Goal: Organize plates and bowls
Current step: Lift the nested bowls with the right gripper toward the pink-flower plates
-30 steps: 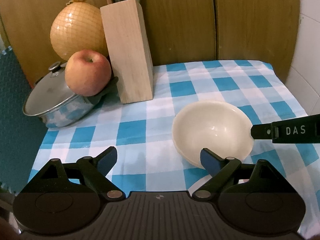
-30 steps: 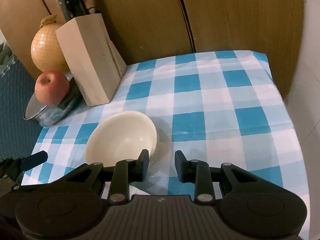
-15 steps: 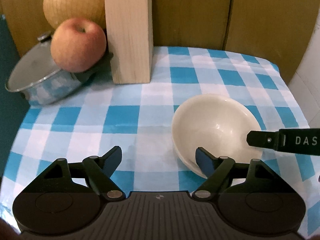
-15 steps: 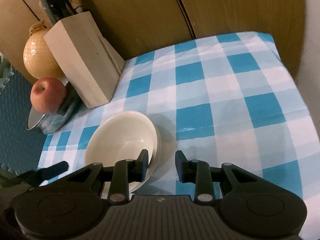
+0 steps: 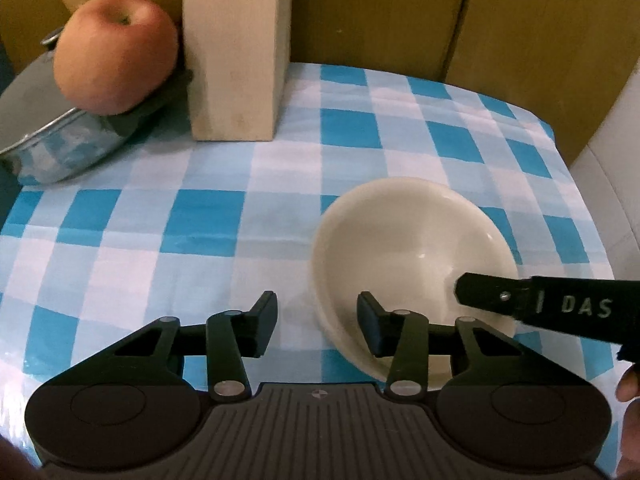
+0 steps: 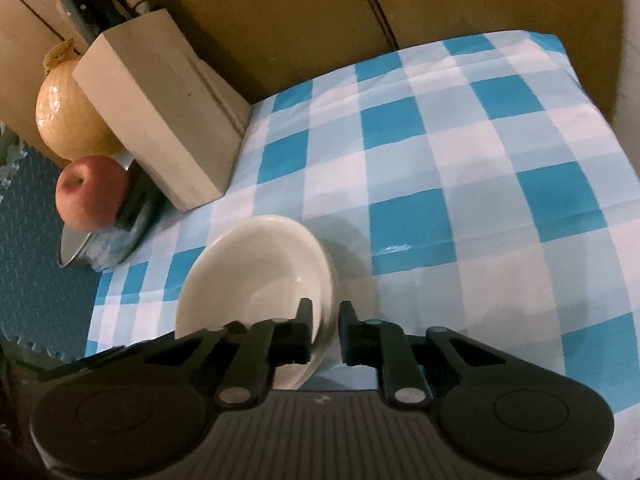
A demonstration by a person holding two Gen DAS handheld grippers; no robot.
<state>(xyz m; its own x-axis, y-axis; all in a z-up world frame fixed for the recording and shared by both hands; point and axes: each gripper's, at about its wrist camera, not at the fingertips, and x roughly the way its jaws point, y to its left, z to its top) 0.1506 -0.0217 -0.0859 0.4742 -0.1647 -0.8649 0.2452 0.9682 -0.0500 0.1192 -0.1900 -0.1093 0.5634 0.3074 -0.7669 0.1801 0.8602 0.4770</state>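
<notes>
Cream bowl (image 6: 248, 272) rim pinched in just-closing right gripper (image 6: 326, 324), between narrowing spread left gripper (image 5: 317, 314); apple (image 5: 116, 52) beyond

A blue-and-white checked tablecloth (image 6: 460, 184) covers the table, shiny like plastic, with a crease running across it and a small glint of light on one blue square. Behind the table stand brown wooden panels (image 5: 380, 12), split by dark upright seams. A pale, smooth wall (image 5: 612, 160) shows at the right edge beyond the panels. To the left of the table lies a dark teal mat (image 6: 36, 256) with a dotted texture and a toothed, puzzle-like edge. The light is dim and warm, leaving soft shadows on the cloth and darkening the corners of both views.
</notes>
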